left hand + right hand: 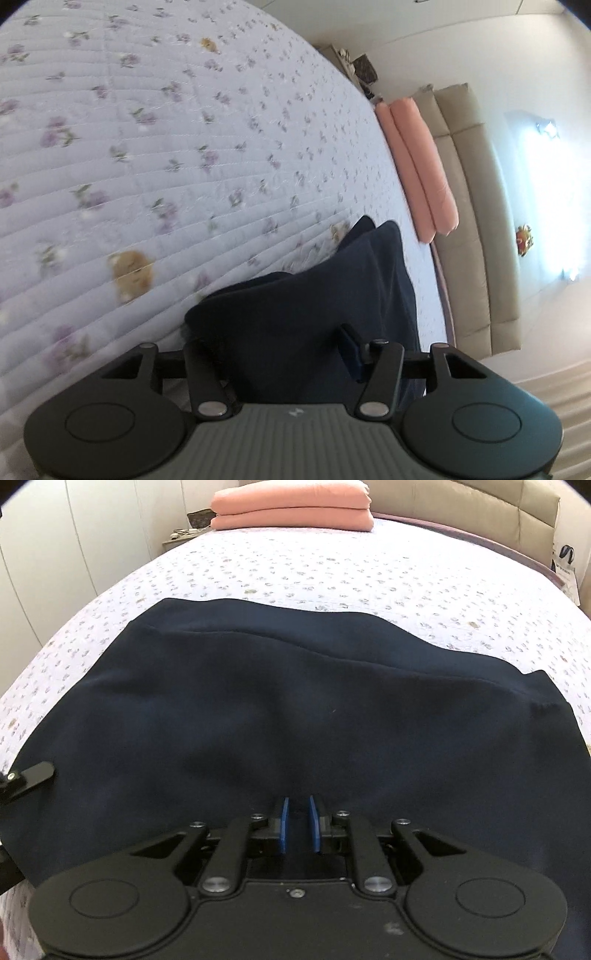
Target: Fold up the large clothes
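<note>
A large dark navy garment (295,709) lies spread across the floral bed cover (406,583). My right gripper (297,823) is at its near edge, its blue pads close together with navy cloth pinched between them. In the left wrist view the same garment (314,306) bunches up between the fingers of my left gripper (273,354); the jaws stand wide and cloth fills the gap and hides the left pad, so a grip cannot be judged. The left gripper's finger also shows at the garment's left edge in the right wrist view (33,773).
Two folded pink items (291,507) are stacked at the head of the bed, also in the left wrist view (417,166). A beige padded headboard (480,513) stands behind them. A bedside table (181,535) and white wardrobe doors (55,554) are on the left.
</note>
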`<state>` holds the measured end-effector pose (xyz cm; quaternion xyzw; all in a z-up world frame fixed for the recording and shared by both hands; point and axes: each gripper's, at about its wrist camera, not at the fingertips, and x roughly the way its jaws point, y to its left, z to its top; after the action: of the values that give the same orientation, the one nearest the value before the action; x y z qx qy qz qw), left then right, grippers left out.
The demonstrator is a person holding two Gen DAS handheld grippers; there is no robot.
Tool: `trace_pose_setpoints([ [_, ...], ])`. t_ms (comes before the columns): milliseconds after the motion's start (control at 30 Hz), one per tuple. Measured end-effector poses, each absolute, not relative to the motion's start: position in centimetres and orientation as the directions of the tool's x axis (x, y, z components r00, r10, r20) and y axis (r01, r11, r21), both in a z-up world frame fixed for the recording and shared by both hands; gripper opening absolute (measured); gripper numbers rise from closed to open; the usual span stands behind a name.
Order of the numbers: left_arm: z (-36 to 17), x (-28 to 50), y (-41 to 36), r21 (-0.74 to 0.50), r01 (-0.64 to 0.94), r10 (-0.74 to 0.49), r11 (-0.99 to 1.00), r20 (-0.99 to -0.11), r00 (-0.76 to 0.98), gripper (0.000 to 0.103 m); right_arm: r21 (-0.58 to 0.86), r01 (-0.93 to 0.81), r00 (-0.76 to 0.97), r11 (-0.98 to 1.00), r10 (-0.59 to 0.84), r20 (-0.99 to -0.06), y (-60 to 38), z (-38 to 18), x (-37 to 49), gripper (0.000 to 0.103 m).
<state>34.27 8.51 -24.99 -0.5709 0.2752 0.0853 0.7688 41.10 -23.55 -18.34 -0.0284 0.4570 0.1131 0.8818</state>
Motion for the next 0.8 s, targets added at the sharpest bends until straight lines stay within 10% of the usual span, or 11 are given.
trace_pose_setpoints([
  [67, -25.0, 34.8, 8.3, -0.839, -0.425, -0.202, 0.339, -0.507, 0.838, 0.011, 0.074, -0.232, 0.555, 0.970, 0.195, -0.808, -24.0, -18.5, 41.1, 0.016],
  [300, -19.4, 35.6, 5.2, -0.851, -0.219, -0.266, 0.477, -0.377, 0.887, 0.009, 0.271, -0.212, 0.530, 0.939, 0.344, -0.775, -27.1, -19.1, 41.4, 0.016],
  [600, -11.0, 40.0, -8.2, -0.839, 0.302, -0.680, 0.453, -0.105, 0.726, 0.010, 0.599, -0.126, 0.499, 0.791, 0.572, -0.651, -40.9, -15.8, 44.1, 0.018],
  [800, -12.8, 42.1, -17.9, -0.830, 0.328, -0.796, 0.451, -0.209, 0.568, 0.010, 0.517, 0.028, 0.582, 0.856, 0.407, -0.705, -52.9, -14.5, 44.3, 0.023],
])
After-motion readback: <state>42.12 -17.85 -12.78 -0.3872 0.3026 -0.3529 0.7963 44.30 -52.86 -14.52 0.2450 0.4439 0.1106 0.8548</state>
